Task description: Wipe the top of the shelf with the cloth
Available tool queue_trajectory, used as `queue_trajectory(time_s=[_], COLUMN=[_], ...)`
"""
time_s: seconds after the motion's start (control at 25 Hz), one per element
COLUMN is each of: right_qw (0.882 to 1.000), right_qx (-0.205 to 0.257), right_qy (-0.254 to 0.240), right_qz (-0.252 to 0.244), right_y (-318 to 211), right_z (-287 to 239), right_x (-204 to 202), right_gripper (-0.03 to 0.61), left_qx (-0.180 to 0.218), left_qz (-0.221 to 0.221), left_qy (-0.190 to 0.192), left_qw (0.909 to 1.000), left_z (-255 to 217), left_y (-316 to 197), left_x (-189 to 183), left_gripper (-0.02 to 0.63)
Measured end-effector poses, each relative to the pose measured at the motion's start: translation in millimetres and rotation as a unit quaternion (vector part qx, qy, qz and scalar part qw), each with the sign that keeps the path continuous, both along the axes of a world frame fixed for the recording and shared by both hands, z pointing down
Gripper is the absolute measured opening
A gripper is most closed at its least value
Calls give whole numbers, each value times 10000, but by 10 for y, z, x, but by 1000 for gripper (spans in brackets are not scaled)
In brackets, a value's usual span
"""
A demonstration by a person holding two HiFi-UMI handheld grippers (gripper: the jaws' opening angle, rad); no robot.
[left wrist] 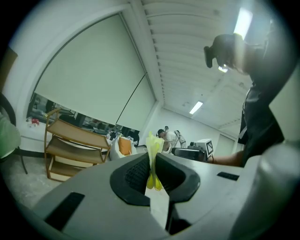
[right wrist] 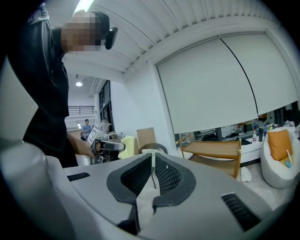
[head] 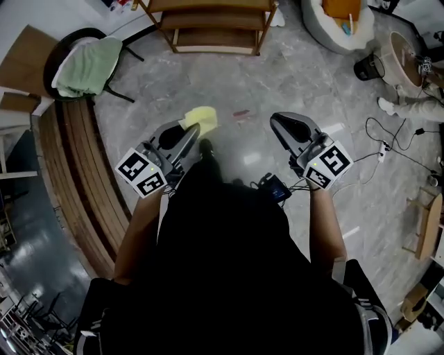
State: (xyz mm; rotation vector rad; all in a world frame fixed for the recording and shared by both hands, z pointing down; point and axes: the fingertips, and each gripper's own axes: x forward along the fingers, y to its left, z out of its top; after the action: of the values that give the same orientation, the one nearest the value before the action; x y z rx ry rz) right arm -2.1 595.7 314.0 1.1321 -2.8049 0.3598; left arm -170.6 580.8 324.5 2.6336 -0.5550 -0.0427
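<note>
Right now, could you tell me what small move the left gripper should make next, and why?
Probably bring the left gripper forward toward the light wooden tiered shelf: its jaws are clamped on the soft yellow cloth, yet the shelf stands apart, farther ahead across the grey floor.

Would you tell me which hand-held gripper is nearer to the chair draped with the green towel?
Left. The left hand-held gripper, shut on the yellow cloth, is right of and below the chair in the head view; the right hand-held gripper is farther right again.
</note>
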Motion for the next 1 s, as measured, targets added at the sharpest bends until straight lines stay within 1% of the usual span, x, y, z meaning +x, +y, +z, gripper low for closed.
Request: queue_trajectory(time_s=[0.2, 0.32, 0.4, 0.52, 0.64, 0.8, 1.0], right_qw=[10000, 9999, 9998, 9997, 9996, 9992, 9992], right_qx=[-37, 12, 49, 73, -6, -83, -42], right_qy=[-14, -129, -176, -115, -118, -175, -315], right_qz=[-71, 3, 97, 179, 255, 338, 249], right_y=[-778, -1241, -1481, -1719, -1899, -2152, -2698], right_z=[-90, -222, -311, -367, -335, -227, -106], right_x=[-318, -529, -623, -701, -666, -502, -283], right_gripper=[34, 35, 35, 34, 35, 35, 35], left_qx=[132, 192, 210, 209, 182, 49, -70], left_qz=[113, 240, 308, 364, 360, 319, 195], left_qy=[41, 51, 85, 189, 238, 270, 115], left_qw=[9998, 9995, 9993, 9989, 9989, 9991, 9997], left_z=[-88, -144, -175, -183, -152, -88, 37], left_y=[-775, -1180, -1415, -1731, -2018, -2328, -2808], left_x=[-199, -349, -428, -483, -450, -340, -135], left_gripper=[31, 31, 31, 31, 31, 31, 31])
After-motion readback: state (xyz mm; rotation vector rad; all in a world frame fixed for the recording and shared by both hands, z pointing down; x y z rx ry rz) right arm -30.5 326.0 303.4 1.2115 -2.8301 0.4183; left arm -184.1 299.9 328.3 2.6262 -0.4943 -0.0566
